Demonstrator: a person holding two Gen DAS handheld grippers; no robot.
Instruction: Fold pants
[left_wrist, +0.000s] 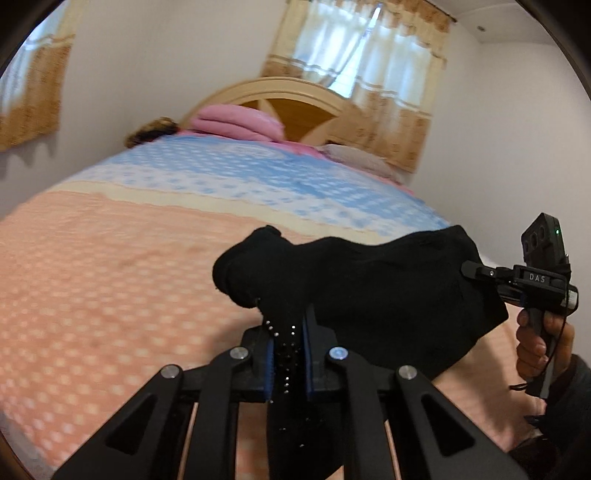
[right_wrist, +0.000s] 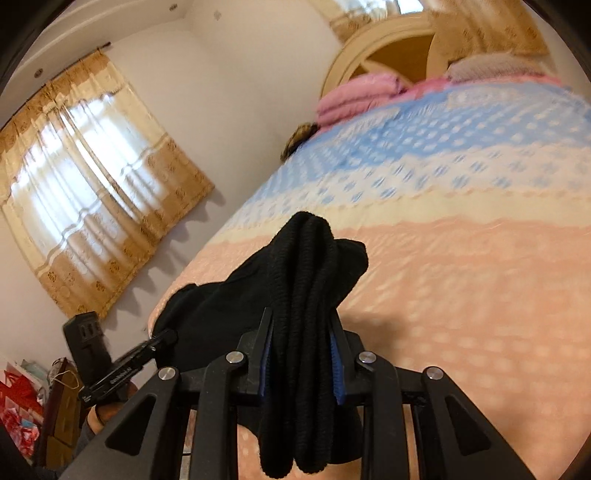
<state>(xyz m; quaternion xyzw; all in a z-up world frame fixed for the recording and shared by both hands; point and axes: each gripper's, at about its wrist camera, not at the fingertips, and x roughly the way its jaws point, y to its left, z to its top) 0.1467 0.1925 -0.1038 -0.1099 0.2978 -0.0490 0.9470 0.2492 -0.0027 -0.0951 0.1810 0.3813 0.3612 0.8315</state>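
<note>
Clamping black pants (left_wrist: 369, 288) aloft: left gripper (left_wrist: 288, 354), right gripper (right_wrist: 303, 354).

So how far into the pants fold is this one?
Midway at best. The pants are off the bed, bunched and slung between the left gripper and right gripper, both clamped on fabric. No flat, finished fold shows. Left: lay them down and complete the fold.

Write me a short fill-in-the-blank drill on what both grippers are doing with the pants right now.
1. Both grippers are shut on the ____ pants.
2. The left gripper pinches a part dotted with small shiny ____.
3. The right gripper clamps several bunched ____ of fabric.
4. The pants hang above the ____, whose cover is pink and blue.

Missing words: black; studs; layers; bed
</note>
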